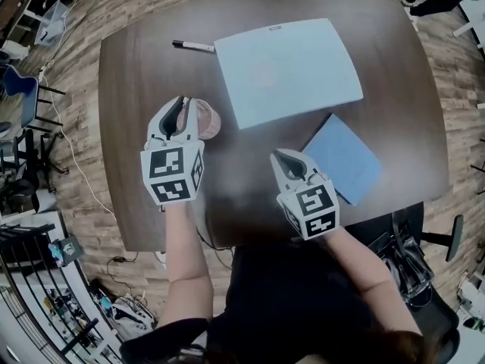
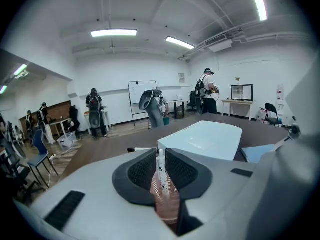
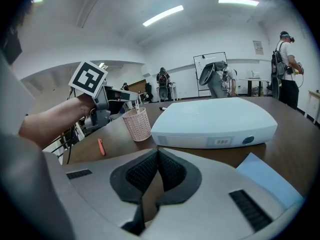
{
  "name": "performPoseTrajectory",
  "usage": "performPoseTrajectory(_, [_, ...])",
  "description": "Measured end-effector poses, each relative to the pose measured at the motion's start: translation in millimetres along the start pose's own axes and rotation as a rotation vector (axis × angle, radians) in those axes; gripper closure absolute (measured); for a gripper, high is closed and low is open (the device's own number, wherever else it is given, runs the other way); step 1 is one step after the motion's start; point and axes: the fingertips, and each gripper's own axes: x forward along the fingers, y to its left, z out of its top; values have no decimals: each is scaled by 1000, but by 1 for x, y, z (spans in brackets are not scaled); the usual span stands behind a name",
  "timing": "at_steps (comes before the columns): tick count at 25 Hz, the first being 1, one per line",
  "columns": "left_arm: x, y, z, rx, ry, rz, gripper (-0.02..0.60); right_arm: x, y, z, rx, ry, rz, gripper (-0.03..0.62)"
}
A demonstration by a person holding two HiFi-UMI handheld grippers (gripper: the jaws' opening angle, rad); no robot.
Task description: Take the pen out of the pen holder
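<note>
A pink mesh pen holder (image 1: 208,119) stands on the dark table, left of the middle. In the left gripper view a white pen (image 2: 161,163) stands upright in the pen holder (image 2: 167,204), and my left gripper (image 2: 160,153) is shut on the pen's upper part, just above the rim. From the head view the left gripper (image 1: 184,106) hangs over the holder's left side. My right gripper (image 1: 280,156) hovers over bare table to the right, jaws shut with nothing between them (image 3: 157,152). Its view shows the holder (image 3: 137,124) with the left gripper (image 3: 116,102) above it.
A large white flat box (image 1: 288,70) lies behind the holder. A black-and-white marker (image 1: 193,46) rests at the far left edge. A blue pad (image 1: 345,158) lies right of my right gripper. A small red item (image 3: 101,146) lies on the table near the holder. People stand in the room beyond.
</note>
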Motion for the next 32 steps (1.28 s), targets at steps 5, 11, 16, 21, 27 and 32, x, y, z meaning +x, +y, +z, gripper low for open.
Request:
performPoseTrajectory(5, [-25,-7,26,13,-72,32,506,-17,-1,12,-9,-44,6,576])
performPoseTrajectory(11, [-55,-33,57,27,-164,25,506,-47,-9,12,-5,-85,-13,576])
performPoseTrajectory(16, [-76,-58,87,60,-241,1,507,-65,-18,15,5,-114,-35,576])
performPoseTrajectory(21, [-82,-90,110,71,-288,-90,506,-80,-30,15,21,-138,-70,576])
performPoseTrajectory(27, [-63,-163,105,125,-244,-283,507,-104,-58,6,58,-155,-149,576])
performPoseTrajectory(32, [-50,-228,94,209,-211,-438,506,-128,-82,-9,100,-162,-233,576])
